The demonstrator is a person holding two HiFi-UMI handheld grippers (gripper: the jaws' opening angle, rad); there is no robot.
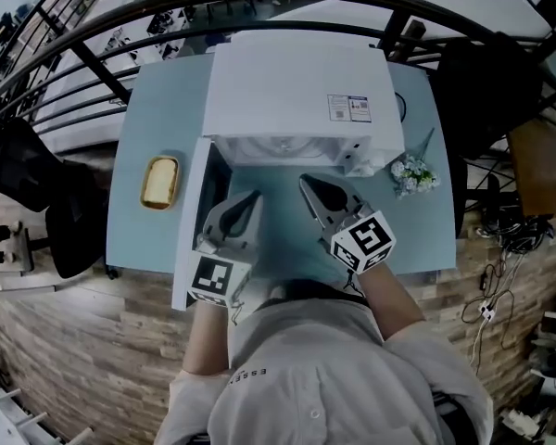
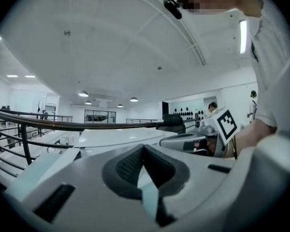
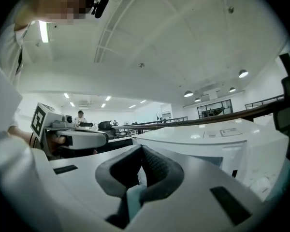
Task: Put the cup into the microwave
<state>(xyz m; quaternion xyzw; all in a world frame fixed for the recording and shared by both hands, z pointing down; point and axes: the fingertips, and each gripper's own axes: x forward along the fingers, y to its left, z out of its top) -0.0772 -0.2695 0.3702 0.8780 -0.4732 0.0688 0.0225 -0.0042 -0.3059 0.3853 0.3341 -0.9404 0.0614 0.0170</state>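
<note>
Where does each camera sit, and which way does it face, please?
Head view: on the head, steeply down at open microwave, left gripper and right gripper; forearms, shirt show.
Left gripper view: on that gripper, level along shut jaws; right forearm shows.
Right gripper view: likewise; shirt shows.
Shared: each gripper view shows the other gripper.

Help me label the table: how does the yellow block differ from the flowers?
The yellow block lies left of the microwave, by its open door; the flowers sit at its right front corner. The block is one rounded slab; the flowers are a loose white bunch. Both rest on the blue table.
</note>
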